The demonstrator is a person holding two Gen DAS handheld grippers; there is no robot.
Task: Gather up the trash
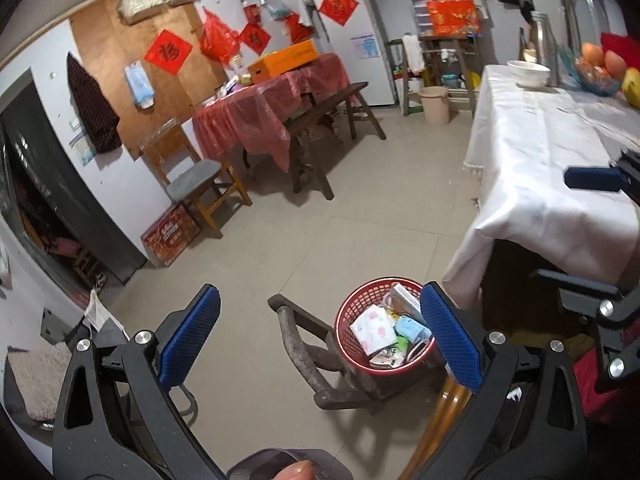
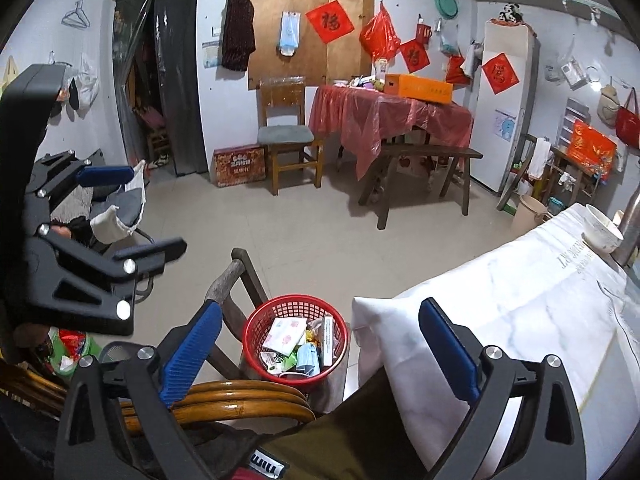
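Red plastic basket (image 1: 384, 326) is sitting low centre-right in the left wrist view, on a dark wooden stool (image 1: 320, 360) beside the white-clothed table (image 1: 532, 152). It is holding the trash (image 1: 374, 330): a floral tissue pack, a blue face mask and small wrappers; their print is too small to read. Raised on the stool next to the table, it is probably placed for easy dropping.

Left gripper (image 1: 320, 340) is hovering above the floor with its jaws spread wide and nothing between the blue pads (image 1: 192, 336). Right gripper (image 2: 320, 354) is likewise gaping and carrying nothing, looking down at the basket (image 2: 295, 342) over a bamboo chair arm (image 2: 240, 398). Each gripper is showing at the edge of the other's view, so both are being held side by side, likely scanning for items.

Writing: red diamond papers (image 2: 329, 21) on the board and fridge are bearing the character 福. Grey lettering on the tablecloth (image 2: 576, 258) at right of the right wrist view is only partly legible, beginning "LO". An orange box (image 2: 418, 87) on the red table is carrying a line of print too fine to read.

No loose trash is clearly showing on the white table; only a bowl (image 1: 528, 73) and fruit (image 1: 604, 60).
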